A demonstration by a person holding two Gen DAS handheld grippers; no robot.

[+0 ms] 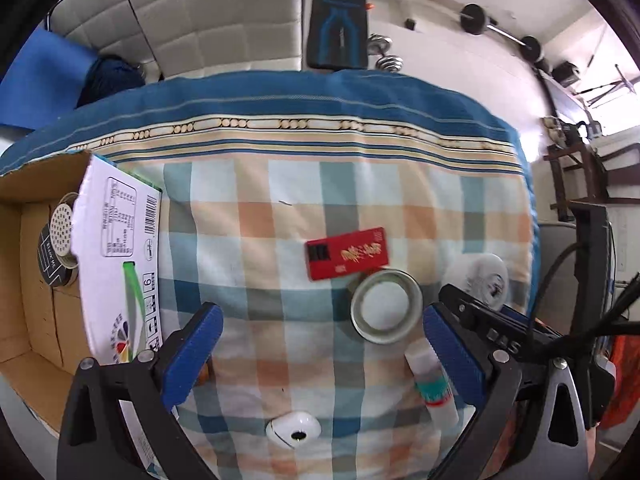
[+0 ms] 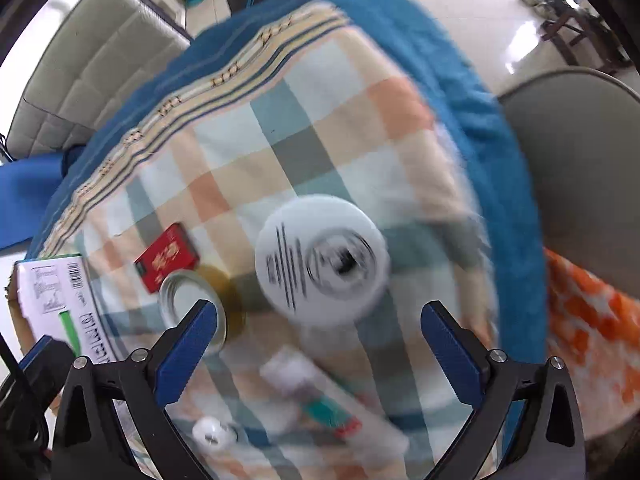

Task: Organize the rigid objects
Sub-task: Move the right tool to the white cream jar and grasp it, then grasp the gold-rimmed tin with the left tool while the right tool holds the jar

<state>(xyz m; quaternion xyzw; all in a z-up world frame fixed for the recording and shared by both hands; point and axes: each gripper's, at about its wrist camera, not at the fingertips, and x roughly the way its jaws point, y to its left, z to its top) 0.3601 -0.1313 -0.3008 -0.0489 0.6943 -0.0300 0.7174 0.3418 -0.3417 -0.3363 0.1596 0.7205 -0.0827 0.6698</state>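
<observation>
On the checked cloth lie a red flat box [image 1: 347,253], a tape roll [image 1: 386,307], a white round disc [image 1: 485,280], a white glue stick [image 1: 432,386] and a small white earbud case [image 1: 293,429]. My left gripper [image 1: 323,350] is open above the cloth, the tape roll between its fingers ahead. My right gripper [image 2: 320,344] is open, just short of the white disc [image 2: 322,259]. The red box [image 2: 166,258], tape roll [image 2: 196,306], glue stick [image 2: 320,396] and earbud case [image 2: 212,432] show there too, blurred.
An open cardboard box [image 1: 36,280] at the left holds a round mesh-topped object [image 1: 60,236]; its printed flap [image 1: 120,264] stands up. A grey chair [image 2: 580,160] is to the right, a white sofa [image 1: 208,16] and gym weights [image 1: 500,32] behind.
</observation>
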